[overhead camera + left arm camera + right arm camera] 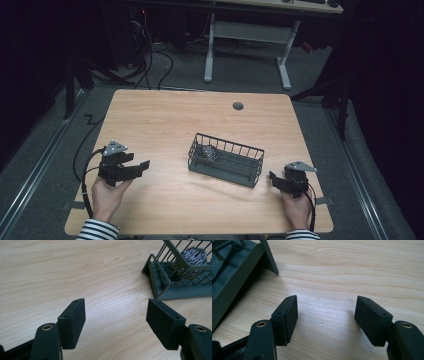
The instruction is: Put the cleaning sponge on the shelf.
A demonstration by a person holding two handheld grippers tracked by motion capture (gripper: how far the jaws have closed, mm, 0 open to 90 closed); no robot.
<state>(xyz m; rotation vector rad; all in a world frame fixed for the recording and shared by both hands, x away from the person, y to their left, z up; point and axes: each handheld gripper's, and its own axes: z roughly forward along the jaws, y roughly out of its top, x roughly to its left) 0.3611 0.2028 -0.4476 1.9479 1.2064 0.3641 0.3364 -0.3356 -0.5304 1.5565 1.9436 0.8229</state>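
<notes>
At the near edge of the wooden counter (165,115) two forearms in striped sleeves come in from below, each hand holding a gripper; the left gripper (142,165) sits at the near left, its body raised a little off the wood and its jaws pointing right toward the middle; in the left gripper view the left gripper (116,322) has its jaws spread apart with bare wood between them and nothing held, so it stands open; the right gripper (272,176) sits at the near right, low by the counter, its jaws pointing left; in the right gripper view the right gripper (327,321) likewise shows its two black pads well apart over bare wood, open and empty.

Between the two grippers, a little farther in, stands a dark wire basket (227,174), set at a slant on the counter; its right end lies just beside the right gripper, its left end is near the left gripper yet apart from it; in the left gripper view the basket (160,287) rises ahead and to the right of the jaws; in the right gripper view its base (229,282) lies off to the left.

Inside the basket, at its left end, rests a steel scouring pad (208,151), a shiny wad of metal wool (193,258) seen behind the bars.

Farther back on the counter is a small round grey cap (238,106); beyond the far edge, on the floor, stand the white legs of another desk (282,60) and loose cables (150,55).
</notes>
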